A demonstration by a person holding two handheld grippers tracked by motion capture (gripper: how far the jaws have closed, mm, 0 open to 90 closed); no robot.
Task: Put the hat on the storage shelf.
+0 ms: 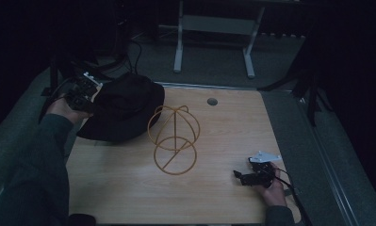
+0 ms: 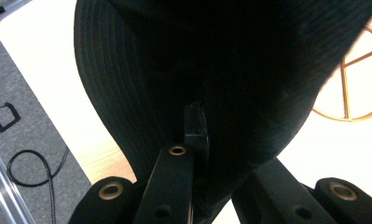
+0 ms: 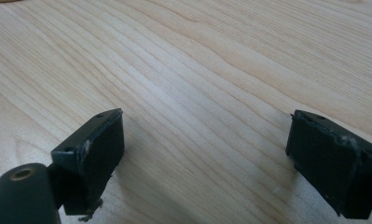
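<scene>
The left gripper (image 2: 197, 154) is seen in its own view with its jaws clamped on the brim of a black bucket hat (image 2: 211, 70), the ribbed, stitched fabric being pinched between the pads and rising up past them. In the high view the same gripper (image 1: 82, 92) is held at the table's far left corner, at the left edge of the hat (image 1: 124, 106), which is draped over that corner of the wooden table (image 1: 223, 197) with its brim spread towards the person. The right gripper (image 3: 207, 158) is shown in its own view with its jaws spread wide apart, nothing being held between them, and bare light wood grain is seen between and beyond the two pads. In the high view this gripper (image 1: 240, 178) is held low over the near right part of the table, well apart from the hat. Between the two grippers, near the table's middle, a gold wire hat stand (image 1: 174, 139) is set upright, its round base ring lying on the wood and its domed hoops rising just beside the hat's right edge. Farther back, a small round hole (image 1: 212, 101) is seen in the tabletop near the far edge.
</scene>
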